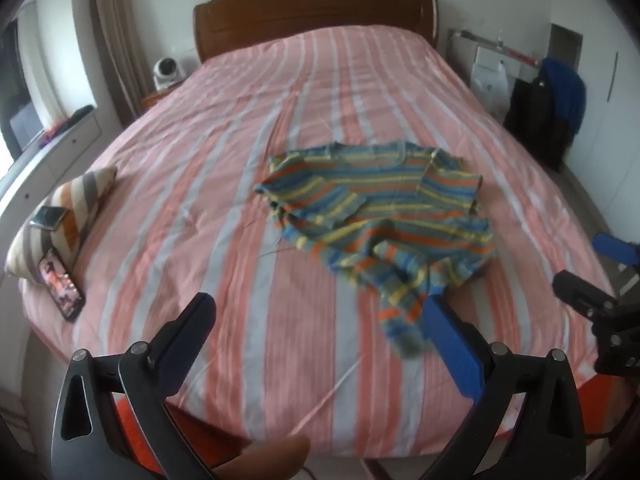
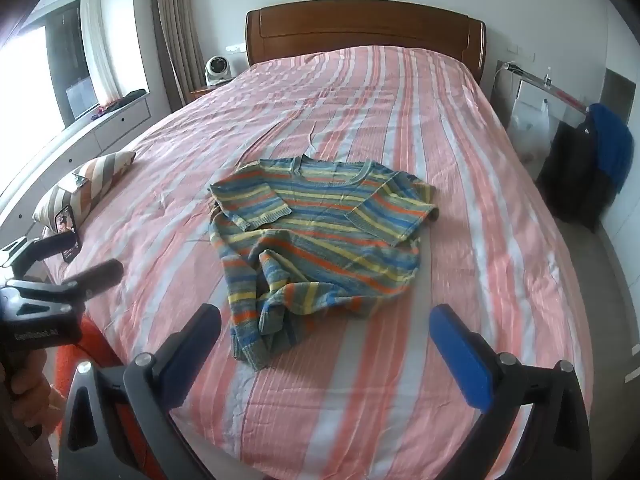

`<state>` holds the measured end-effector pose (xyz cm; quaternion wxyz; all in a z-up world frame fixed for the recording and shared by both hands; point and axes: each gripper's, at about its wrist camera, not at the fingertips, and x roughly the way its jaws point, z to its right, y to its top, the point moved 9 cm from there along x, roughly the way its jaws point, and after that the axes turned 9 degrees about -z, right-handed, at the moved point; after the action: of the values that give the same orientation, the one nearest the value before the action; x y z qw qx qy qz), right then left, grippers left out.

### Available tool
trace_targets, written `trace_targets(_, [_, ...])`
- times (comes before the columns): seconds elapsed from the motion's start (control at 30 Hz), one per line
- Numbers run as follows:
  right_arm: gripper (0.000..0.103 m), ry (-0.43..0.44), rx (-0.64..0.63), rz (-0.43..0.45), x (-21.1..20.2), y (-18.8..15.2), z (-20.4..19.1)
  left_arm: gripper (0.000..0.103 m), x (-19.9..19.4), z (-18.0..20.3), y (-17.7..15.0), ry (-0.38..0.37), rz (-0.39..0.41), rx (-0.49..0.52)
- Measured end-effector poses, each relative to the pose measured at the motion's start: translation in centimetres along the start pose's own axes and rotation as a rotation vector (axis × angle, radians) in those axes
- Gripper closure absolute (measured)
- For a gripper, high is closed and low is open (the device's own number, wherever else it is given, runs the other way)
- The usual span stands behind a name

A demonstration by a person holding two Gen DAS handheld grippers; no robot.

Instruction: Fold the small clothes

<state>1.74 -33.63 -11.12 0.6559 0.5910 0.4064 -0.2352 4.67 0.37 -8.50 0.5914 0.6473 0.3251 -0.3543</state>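
**Both grippers spread wide over the bed, nothing held**

Left gripper (image 1: 320, 312) hangs at the bottom of its frame with jaws spread wide and empty; its blue finger overlaps the striped sweater's (image 1: 380, 216) trailing sleeve, contact unclear. Right gripper (image 2: 326, 322) is equally wide and empty, just below the sweater (image 2: 320, 232). The sweater lies rumpled at mid-frame on the pink-striped bedspread (image 2: 400, 100). A striped cushion (image 2: 92, 180) sits at the left edge with a phone (image 1: 60, 284) beside it.
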Motion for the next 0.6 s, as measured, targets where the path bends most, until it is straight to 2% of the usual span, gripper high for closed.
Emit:
trace_targets(0.33, [0.0,0.013,-0.012,-0.002,-0.8,-0.3,-0.9,0.0,-0.2,-1.0,-0.2,0.011,-0.006,-0.049])
trace_targets(0.6, [0.0,0.019,-0.011,-0.032,0.0,-1.0,-1.4,0.0,0.0,-1.0,-0.4,0.018,-0.016,-0.046])
